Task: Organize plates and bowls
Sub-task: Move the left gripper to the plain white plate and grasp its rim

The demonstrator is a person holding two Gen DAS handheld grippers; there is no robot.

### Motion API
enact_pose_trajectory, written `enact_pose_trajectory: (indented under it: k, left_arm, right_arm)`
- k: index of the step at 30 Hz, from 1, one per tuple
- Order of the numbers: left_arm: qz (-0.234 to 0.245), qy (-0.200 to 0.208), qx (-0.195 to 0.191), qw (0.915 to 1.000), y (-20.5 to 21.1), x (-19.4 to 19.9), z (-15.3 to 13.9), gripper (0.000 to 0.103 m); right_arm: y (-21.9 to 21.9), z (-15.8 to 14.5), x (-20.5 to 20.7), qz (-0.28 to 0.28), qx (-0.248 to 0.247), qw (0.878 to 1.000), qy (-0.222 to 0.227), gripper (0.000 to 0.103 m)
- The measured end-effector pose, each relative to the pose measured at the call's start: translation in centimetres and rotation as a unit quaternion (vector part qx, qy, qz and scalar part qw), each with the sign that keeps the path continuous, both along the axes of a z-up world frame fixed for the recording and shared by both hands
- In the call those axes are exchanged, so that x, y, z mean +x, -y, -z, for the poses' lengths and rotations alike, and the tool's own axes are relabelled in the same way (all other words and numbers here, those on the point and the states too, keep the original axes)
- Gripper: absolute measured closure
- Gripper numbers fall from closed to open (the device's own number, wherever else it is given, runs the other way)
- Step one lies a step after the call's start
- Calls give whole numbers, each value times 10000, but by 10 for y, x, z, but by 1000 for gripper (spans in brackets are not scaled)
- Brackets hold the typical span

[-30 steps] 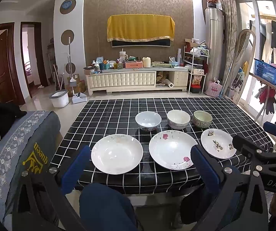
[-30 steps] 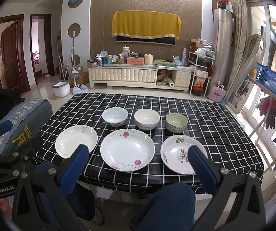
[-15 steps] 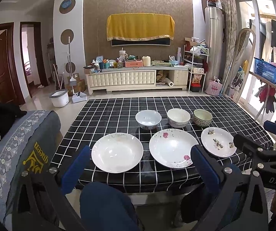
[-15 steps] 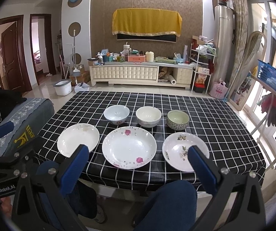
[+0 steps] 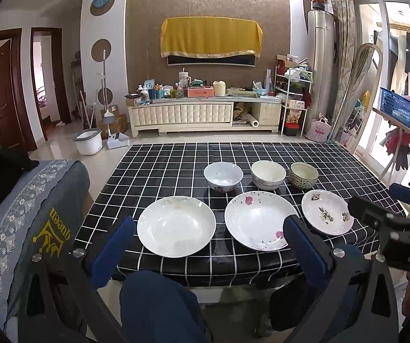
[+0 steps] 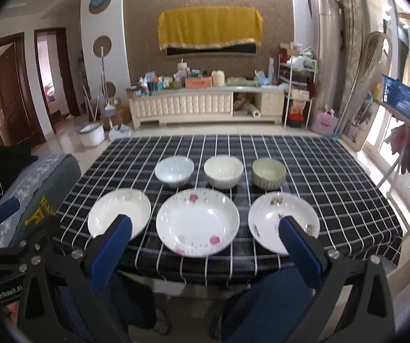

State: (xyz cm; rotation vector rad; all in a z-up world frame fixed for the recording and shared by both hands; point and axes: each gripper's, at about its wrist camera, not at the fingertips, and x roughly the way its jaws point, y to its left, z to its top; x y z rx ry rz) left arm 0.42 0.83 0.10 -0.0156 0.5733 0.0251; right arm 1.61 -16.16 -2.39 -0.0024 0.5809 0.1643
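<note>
Hovering off table (image 5: 159, 177) near edge | both jaws spread | plates (image 6: 197, 221) near edge

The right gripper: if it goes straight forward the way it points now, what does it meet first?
Probably the large rose-patterned plate. It lies centred between the open fingers of the right gripper, at the near edge of the checked table. Depth is unclear; held high, the gripper could pass over it toward the cream bowl.

Three plates (image 6: 197, 223) in a row along the table's (image 6: 333, 171) near edge. Three bowls (image 6: 223, 171) in a row just behind, toward the table's middle.
</note>
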Motion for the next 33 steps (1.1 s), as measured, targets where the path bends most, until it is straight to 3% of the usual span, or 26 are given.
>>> enact_pose_trajectory:
  k: [5, 12, 20, 27, 30, 33]
  left_arm:
    - [-172, -154, -34, 9997, -20, 15, 6, 0]
    - [-397, -502, -100, 9979, -52, 46, 29, 0]
    - [-455, -914, -228, 9945, -89, 93, 61, 0]
    - [-744, -1306, -474, 9875, -121, 130, 101, 0]
    - [-831, -1479, -572, 9839, -134, 142, 117, 0]
    - [-911, -1705, -694, 9787, -146, 153, 135, 0]
  right_arm:
    - [-14, 4, 28, -378, 227, 9988, -188, 0]
    - [-53, 24, 68, -672, -157, 9972, -297, 0]
    - [-104, 64, 122, -1248, -645, 9865, -842, 0]
    - [-133, 102, 164, -1356, -899, 9778, -1321, 0]
    - [-144, 120, 178, -1651, -904, 9674, -1694, 0]
    - [-152, 135, 189, -1633, -945, 9652, -1809, 7]
